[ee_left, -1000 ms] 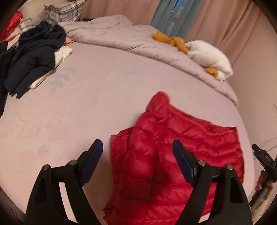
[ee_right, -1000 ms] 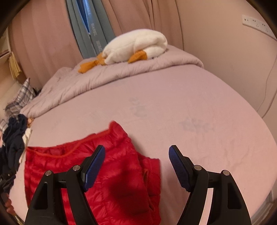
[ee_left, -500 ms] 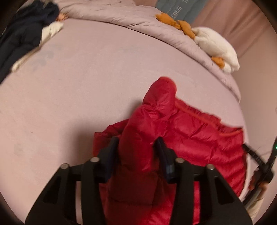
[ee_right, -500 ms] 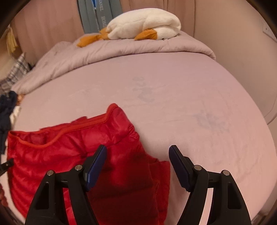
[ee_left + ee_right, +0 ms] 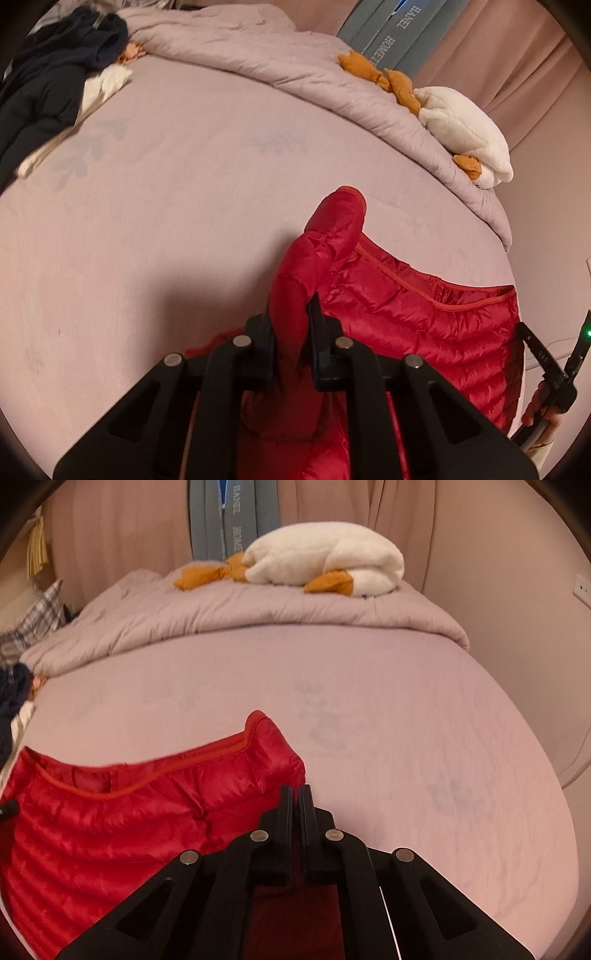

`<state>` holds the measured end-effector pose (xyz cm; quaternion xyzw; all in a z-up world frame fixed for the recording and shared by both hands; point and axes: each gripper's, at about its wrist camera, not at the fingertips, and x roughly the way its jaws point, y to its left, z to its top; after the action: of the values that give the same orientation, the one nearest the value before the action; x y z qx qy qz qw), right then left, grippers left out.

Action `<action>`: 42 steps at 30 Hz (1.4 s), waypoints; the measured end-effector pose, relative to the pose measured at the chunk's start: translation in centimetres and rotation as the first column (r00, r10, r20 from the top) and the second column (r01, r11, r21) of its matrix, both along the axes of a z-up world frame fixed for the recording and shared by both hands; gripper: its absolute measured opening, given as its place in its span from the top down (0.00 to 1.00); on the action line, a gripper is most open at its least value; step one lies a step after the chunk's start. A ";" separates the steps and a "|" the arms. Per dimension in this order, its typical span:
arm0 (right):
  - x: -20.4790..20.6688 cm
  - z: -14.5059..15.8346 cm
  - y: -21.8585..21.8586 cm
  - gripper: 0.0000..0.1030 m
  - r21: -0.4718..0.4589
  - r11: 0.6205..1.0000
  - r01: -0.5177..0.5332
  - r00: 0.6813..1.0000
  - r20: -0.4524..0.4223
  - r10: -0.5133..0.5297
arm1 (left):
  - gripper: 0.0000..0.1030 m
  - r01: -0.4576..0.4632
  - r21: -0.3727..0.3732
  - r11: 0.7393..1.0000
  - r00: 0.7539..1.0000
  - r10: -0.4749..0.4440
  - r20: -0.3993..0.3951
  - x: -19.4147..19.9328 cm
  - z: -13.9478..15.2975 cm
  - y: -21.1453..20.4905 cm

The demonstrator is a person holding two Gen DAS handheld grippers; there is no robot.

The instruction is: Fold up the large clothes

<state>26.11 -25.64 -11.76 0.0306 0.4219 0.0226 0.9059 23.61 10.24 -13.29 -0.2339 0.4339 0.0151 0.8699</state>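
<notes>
- Red puffer jacket (image 5: 424, 325) lies on the near part of the bed (image 5: 177, 206), its quilted body spread flat with the trimmed edge running crosswise, from the left gripper's side toward the right gripper's.
- Sleeve (image 5: 325, 236), the padded tube at the jacket's left end, stands up off the bed and points away from the camera, its long axis roughly in line with the left gripper's fingers.
- Left gripper (image 5: 291, 332) has its jaws closed on that sleeve low down, red fabric bulging between and above them.
- Right gripper (image 5: 294, 808) sits at the opposite end, over the jacket's far corner; its jaws are drawn nearly together, and dark red cloth shows just beneath them, but whether any fabric is pinched between them cannot be told.
- Judgement: the coming move looks like carrying the sleeve across the body toward the right gripper, so the fold line would run front to back; the left gripper is the one placed for it.
- Outward, a rumpled duvet (image 5: 258, 616) and a white plush goose (image 5: 325, 565) sit at the bed's far end, and dark clothes (image 5: 48, 92) are heaped well apart to the left.
</notes>
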 end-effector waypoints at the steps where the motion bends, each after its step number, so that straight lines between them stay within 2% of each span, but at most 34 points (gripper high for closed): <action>1: 0.4 0.0 0.0 0.97 0.001 1.000 0.002 1.000 0.002 -0.002 | 0.88 0.000 0.004 1.000 1.000 0.000 -0.003 0.4 -0.2 0.0; 5: 1.8 -1.8 0.1 0.97 -0.010 1.000 0.014 0.999 -0.042 -0.015 | 0.88 0.002 0.018 1.000 0.998 -0.001 -0.062 1.9 -2.1 0.0; 9: 3.0 -4.8 -0.2 0.98 0.008 1.000 0.029 0.991 -0.130 -0.027 | 0.87 0.019 0.031 0.999 0.994 -0.016 -0.105 2.5 -3.9 -0.2; 15: 3.2 -8.7 -1.1 1.00 0.039 0.996 0.077 0.974 -0.219 -0.067 | 0.79 0.002 0.012 1.000 0.991 0.000 -0.135 2.7 -6.0 0.3; 19: 3.0 -9.0 -1.6 1.00 0.067 0.994 0.090 0.972 -0.225 -0.073 | 0.76 -0.001 0.034 0.999 0.992 0.005 -0.126 2.4 -5.7 0.1; 23: 2.6 -8.0 -1.3 1.00 0.032 0.996 0.086 0.976 -0.205 -0.078 | 0.76 0.001 0.071 0.997 0.994 0.007 -0.110 1.4 -4.3 -0.1; 27: 1.4 -5.8 -1.7 1.00 0.046 0.995 0.085 0.985 -0.157 -0.077 | 0.78 -0.007 0.071 0.997 0.998 0.012 -0.063 -0.5 -2.2 0.3; 30: 0.0 -3.4 -2.2 1.00 0.058 0.995 0.076 0.992 -0.105 -0.070 | 0.73 -0.018 0.067 0.998 1.000 0.019 -0.013 -2.7 0.2 0.7; 32: -1.1 -1.6 -2.1 1.00 0.061 0.996 0.069 0.996 -0.065 -0.065 | 0.60 -0.023 0.079 0.997 0.999 0.020 0.033 -4.6 2.2 0.7; 34: -2.6 0.5 -2.0 1.00 0.071 0.996 0.050 0.999 -0.014 -0.049 | 0.51 -0.018 0.095 0.995 0.998 0.011 0.067 -6.1 3.6 0.2; 36: -4.2 2.1 -1.9 1.00 0.072 0.997 0.039 0.999 0.026 -0.041 | 0.48 -0.013 0.103 0.995 0.994 0.002 0.106 -7.9 5.2 0.0; 40: -7.5 4.8 -1.7 1.00 0.091 0.996 0.003 0.996 0.091 -0.011 | 0.26 -0.006 0.076 0.997 0.984 -0.008 0.178 -11.6 7.5 -0.1; 42: -9.2 6.2 -1.5 1.00 0.092 0.995 -0.022 0.992 0.122 0.011 | 0.22 0.001 0.071 0.997 0.979 -0.016 0.201 -13.2 8.4 -0.3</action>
<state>16.87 -27.12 -5.54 0.0679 0.3647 0.0517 0.9272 10.44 9.97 -4.90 -0.2016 0.3438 0.0029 0.9172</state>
